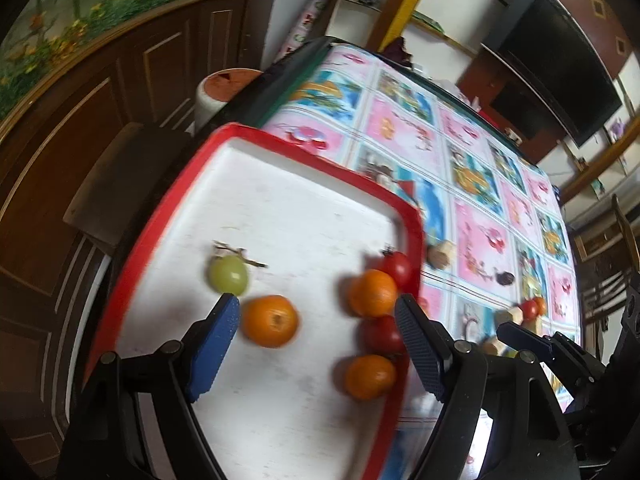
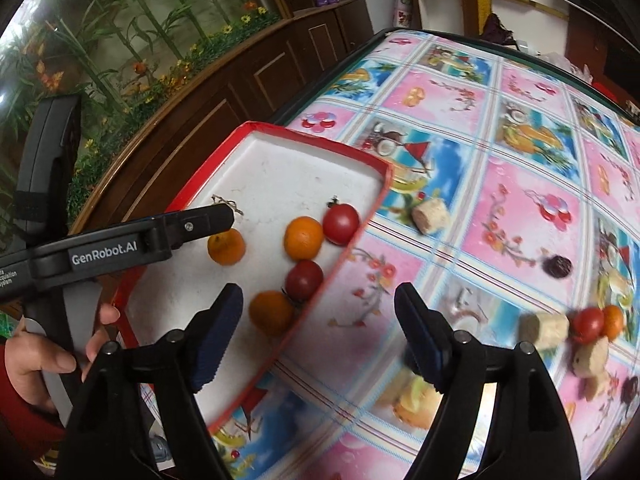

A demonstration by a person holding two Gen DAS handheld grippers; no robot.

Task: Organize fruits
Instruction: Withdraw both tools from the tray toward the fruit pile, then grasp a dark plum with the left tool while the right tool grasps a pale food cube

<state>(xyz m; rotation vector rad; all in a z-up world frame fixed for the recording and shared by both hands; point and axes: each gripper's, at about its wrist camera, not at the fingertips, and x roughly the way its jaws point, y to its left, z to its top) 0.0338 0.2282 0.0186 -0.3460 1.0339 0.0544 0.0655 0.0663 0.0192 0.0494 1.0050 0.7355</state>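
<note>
A red-rimmed white tray (image 1: 280, 200) (image 2: 288, 160) lies at the table's left edge. It holds a green grape (image 1: 228, 275), three oranges (image 1: 270, 321) (image 1: 373, 293) (image 1: 370, 376) and two red tomatoes (image 1: 399, 268) (image 1: 382, 334). My left gripper (image 1: 318, 316) is open and empty above the tray, with one orange between its fingers' line. My right gripper (image 2: 319, 304) is open and empty over the tray's right rim. A tomato (image 2: 587, 323) and a small orange (image 2: 614, 321) lie on the tablecloth at the right. The left gripper's body (image 2: 120, 248) shows in the right wrist view.
The table has a pink and blue pictured cloth (image 2: 500, 200). Cork-like blocks (image 2: 431, 216) (image 2: 544, 330) (image 2: 591, 358) and dark round fruits (image 2: 559, 267) lie on it. A dark wooden cabinet (image 1: 80, 120) runs along the left. A white and orange stool (image 1: 224, 88) stands beyond the tray.
</note>
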